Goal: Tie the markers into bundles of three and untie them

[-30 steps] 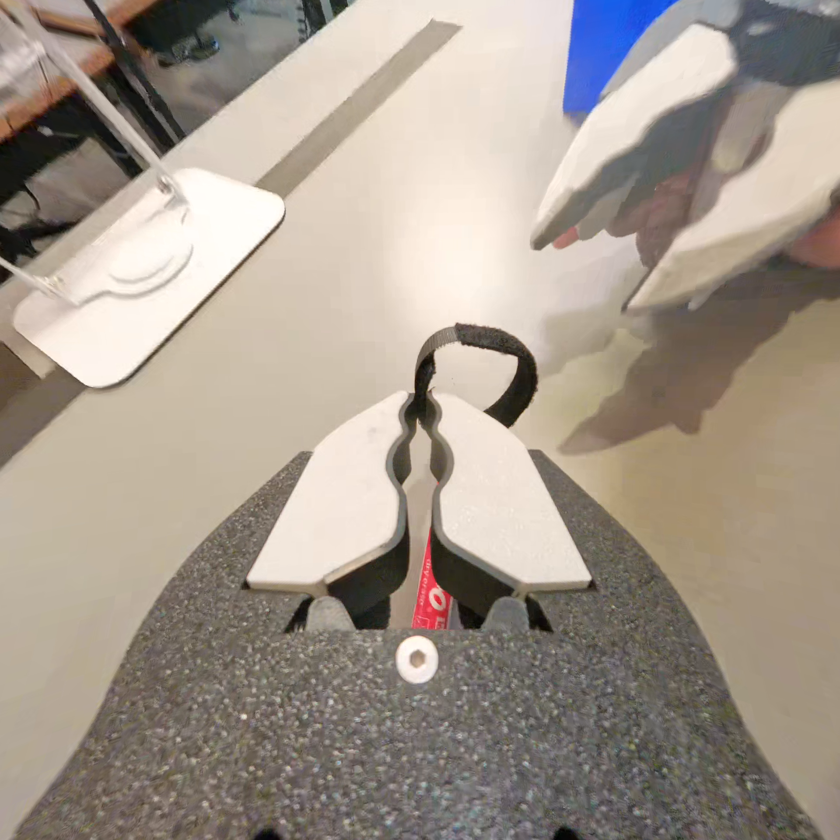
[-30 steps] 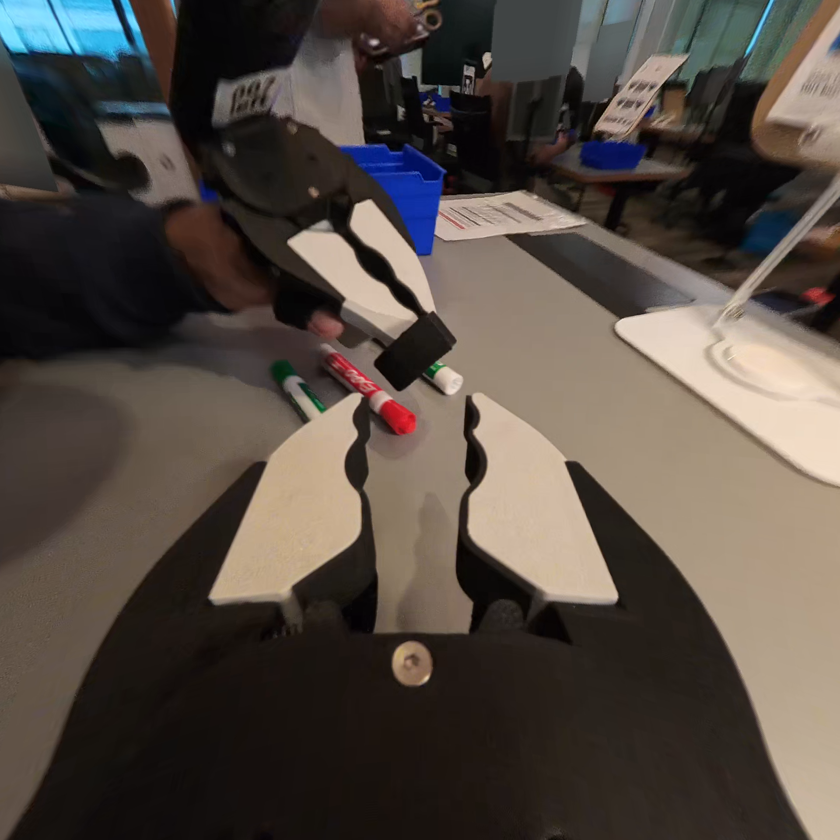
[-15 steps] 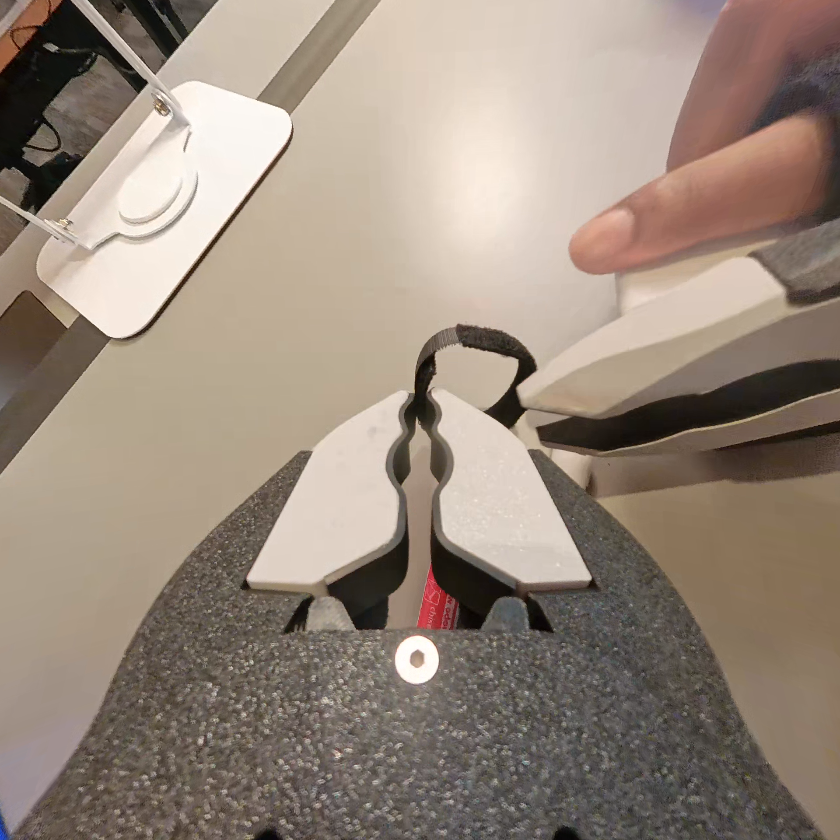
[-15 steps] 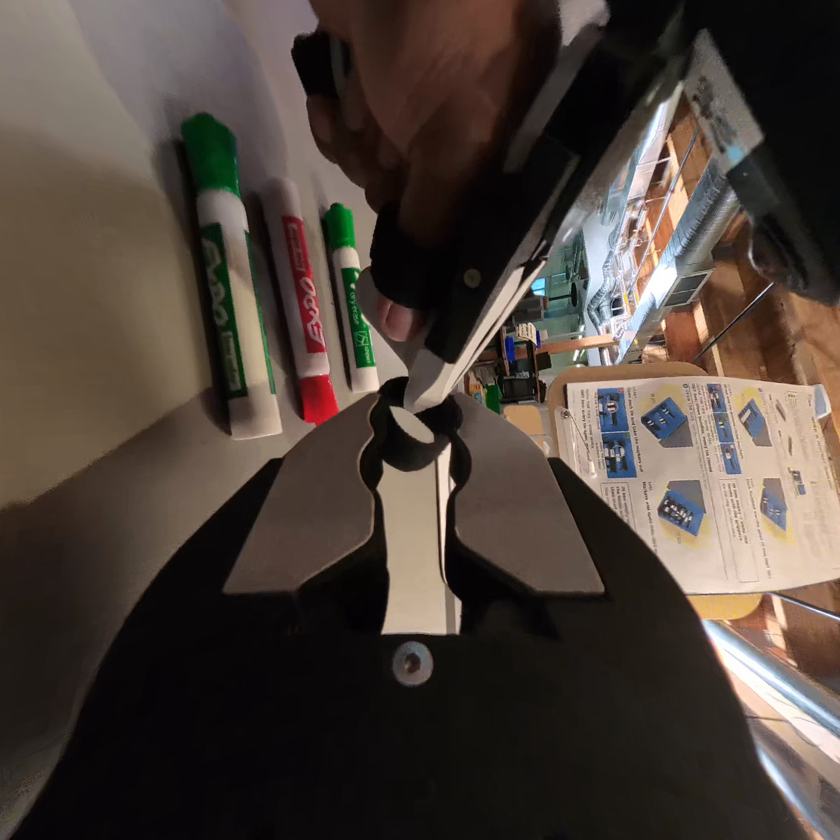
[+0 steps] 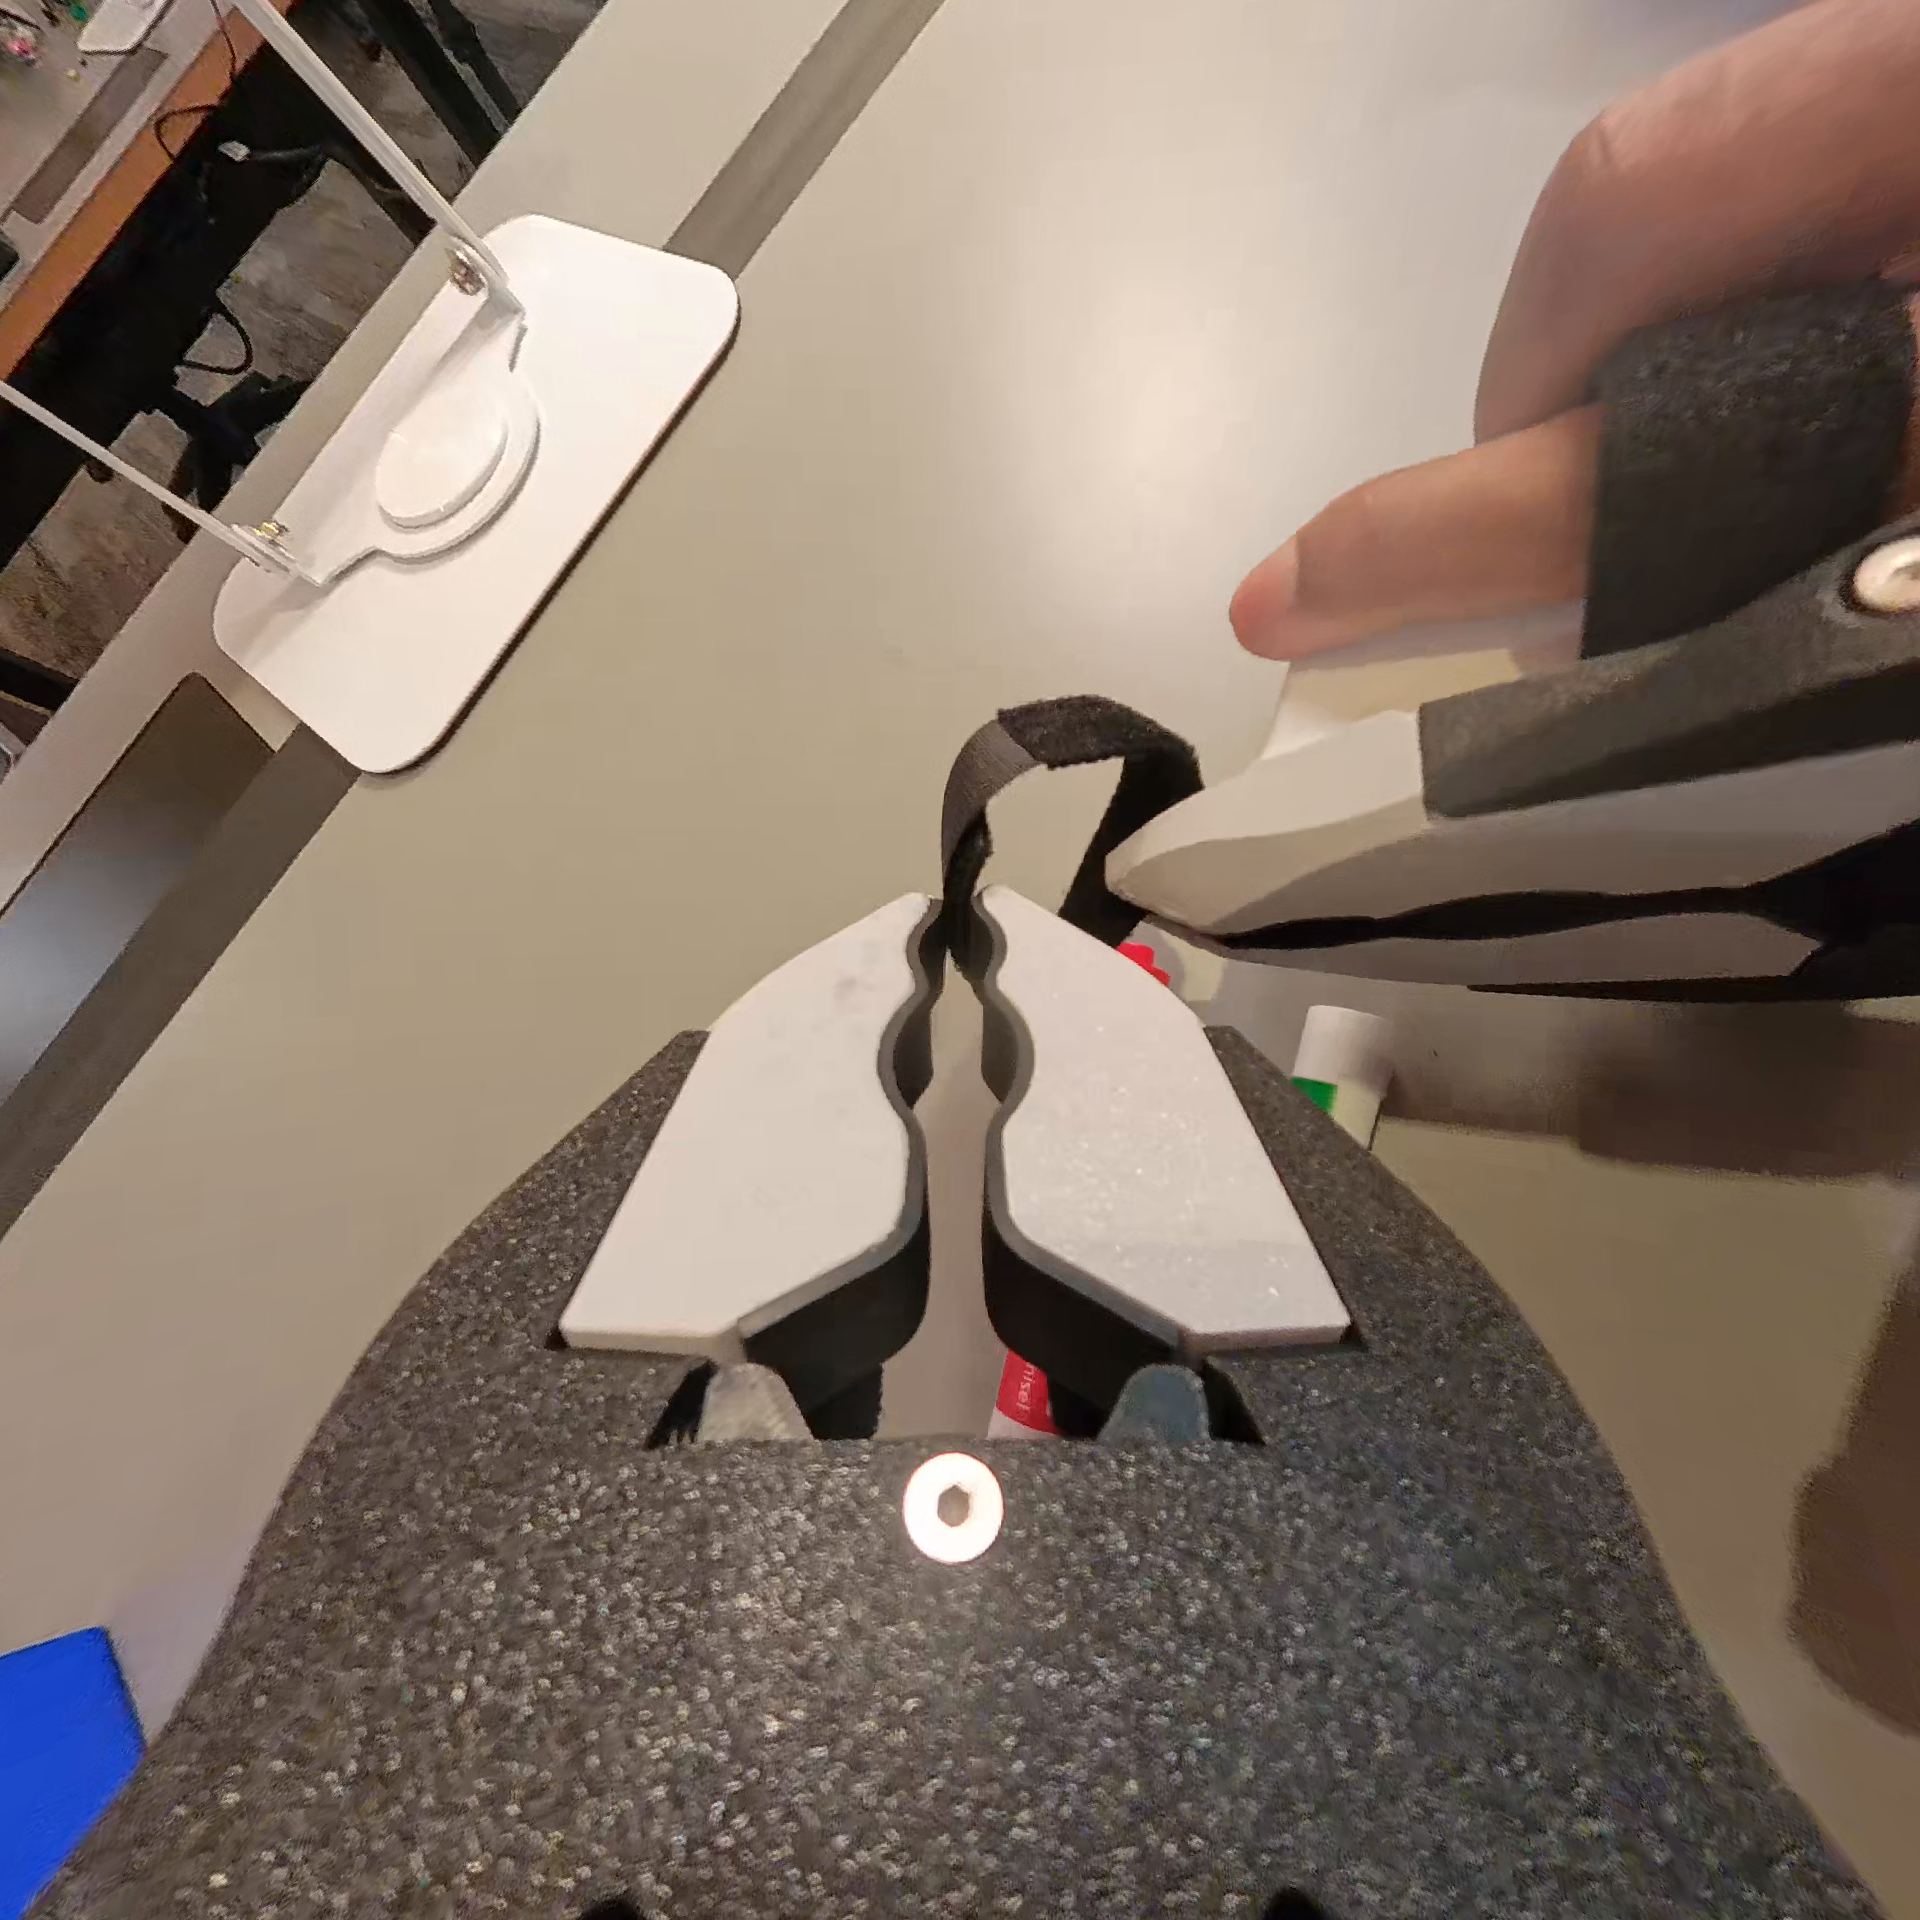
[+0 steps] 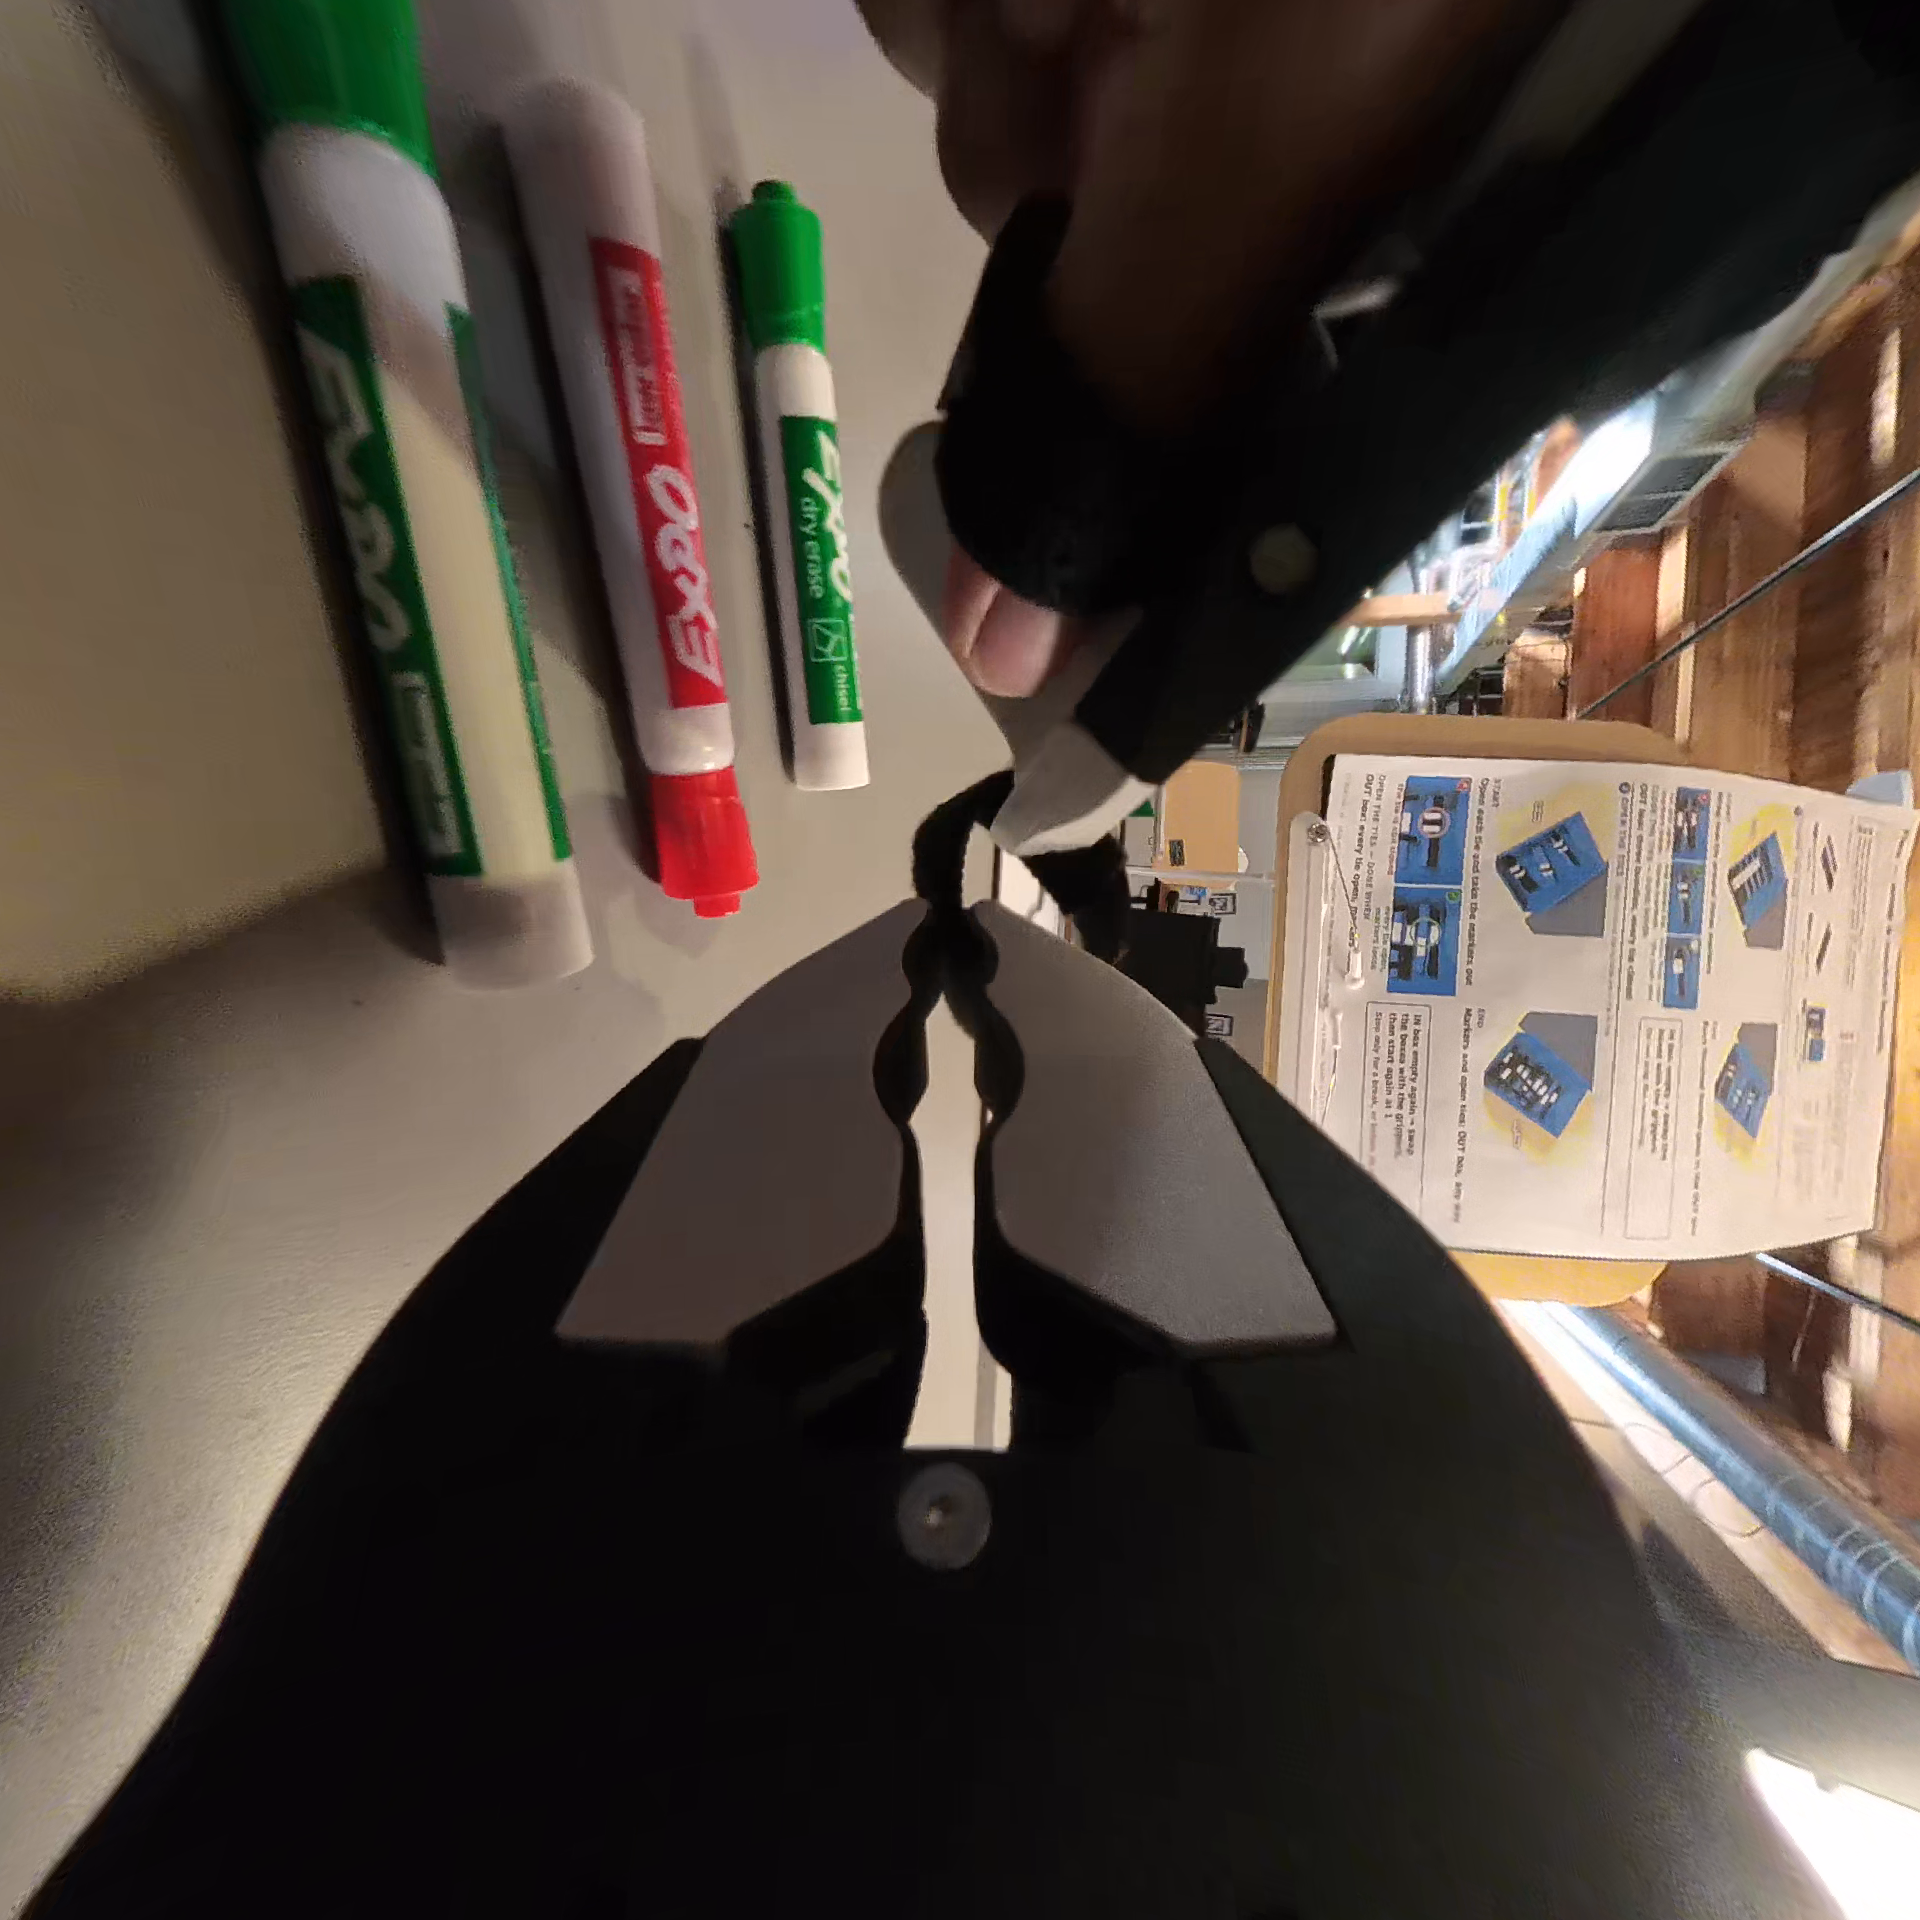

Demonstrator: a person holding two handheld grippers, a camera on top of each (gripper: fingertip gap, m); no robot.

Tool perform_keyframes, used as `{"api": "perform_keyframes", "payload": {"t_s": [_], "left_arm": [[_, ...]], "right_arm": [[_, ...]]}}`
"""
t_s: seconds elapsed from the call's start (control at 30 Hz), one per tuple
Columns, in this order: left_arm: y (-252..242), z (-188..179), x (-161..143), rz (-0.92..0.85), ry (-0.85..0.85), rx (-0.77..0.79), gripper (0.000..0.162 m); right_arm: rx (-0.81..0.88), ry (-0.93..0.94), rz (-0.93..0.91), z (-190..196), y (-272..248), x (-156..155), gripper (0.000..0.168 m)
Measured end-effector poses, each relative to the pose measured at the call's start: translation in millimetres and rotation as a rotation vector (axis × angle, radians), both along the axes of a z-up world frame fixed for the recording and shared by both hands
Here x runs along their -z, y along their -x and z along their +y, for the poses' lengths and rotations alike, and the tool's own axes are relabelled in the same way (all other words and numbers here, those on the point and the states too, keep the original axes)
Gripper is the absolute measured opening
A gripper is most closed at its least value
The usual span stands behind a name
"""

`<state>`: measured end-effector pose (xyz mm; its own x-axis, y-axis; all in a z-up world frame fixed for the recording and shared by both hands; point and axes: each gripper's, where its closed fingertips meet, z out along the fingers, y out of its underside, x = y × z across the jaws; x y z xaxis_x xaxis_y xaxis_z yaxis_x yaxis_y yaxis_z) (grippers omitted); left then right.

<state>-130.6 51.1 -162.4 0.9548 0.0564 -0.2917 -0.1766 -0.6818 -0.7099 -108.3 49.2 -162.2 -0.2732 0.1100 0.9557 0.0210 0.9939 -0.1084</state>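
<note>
A black hook-and-loop strap [image 5: 1081, 727] arches between both grippers above the grey table [image 5: 935, 364]. My left gripper [image 5: 956, 914] is shut on one end of the strap. My right gripper [image 5: 1132, 883] comes in from the right, turned on its side, and is shut on the other end. In the right wrist view my right gripper [image 6: 951, 912] pinches the strap [image 6: 940, 847], with the left gripper [image 6: 1049, 821] just beyond it. Three markers lie loose side by side on the table: a green marker [image 6: 405, 582], a red marker [image 6: 655, 540] and a smaller green marker [image 6: 810, 499].
A white stand base [image 5: 468, 488] with thin rods sits on the table to the far left. A blue bin corner [image 5: 52, 1745] shows at the lower left. An instruction sheet on a board [image 6: 1558, 997] stands behind. A person's hands hold both grippers. Both grippers' tips are close together, under 4 cm apart. The red marker [image 6: 655, 540] is about 7 centimeters from my right fingertips.
My right gripper, open and apart one second ago, has rolled onto its side, moved in to the strap and shut on its free end. My left gripper has kept its hold.
</note>
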Motion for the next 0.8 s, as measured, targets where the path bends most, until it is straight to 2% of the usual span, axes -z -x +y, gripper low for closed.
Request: {"api": "perform_keyframes", "payload": {"t_s": [0.13,0.27,0.4,0.5,0.6,0.67,0.8], "left_arm": [[2,3,-15,-0.057,-0.105,0.024,0.011],[8,2,-33,-0.217,-0.272,0.056,0.031],[8,-7,-55,-0.364,-0.477,0.201,0.044],[0,-22,-65,-0.453,-0.579,0.357,0.043],[-6,-26,-63,-0.611,-0.585,0.395,0.037],[-11,-23,-64,-0.78,-0.599,0.388,0.037],[-13,-19,-74,-1.106,-0.66,0.364,0.037]], "right_arm": [[0.0,0.183,-0.001,5,3,-6,0.002],[-0.019,0.436,-0.04,11,5,-13,0.002],[-0.096,0.721,-0.12,10,2,-22,0.001],[-0.177,0.992,-0.201,7,-1,-38,0.001],[-0.279,1.236,-0.277,5,-5,-56,0.001],[-0.342,1.304,-0.291,5,-7,-64,0.001],[-0.407,1.243,-0.292,-2,-7,-65,0.001]]}}
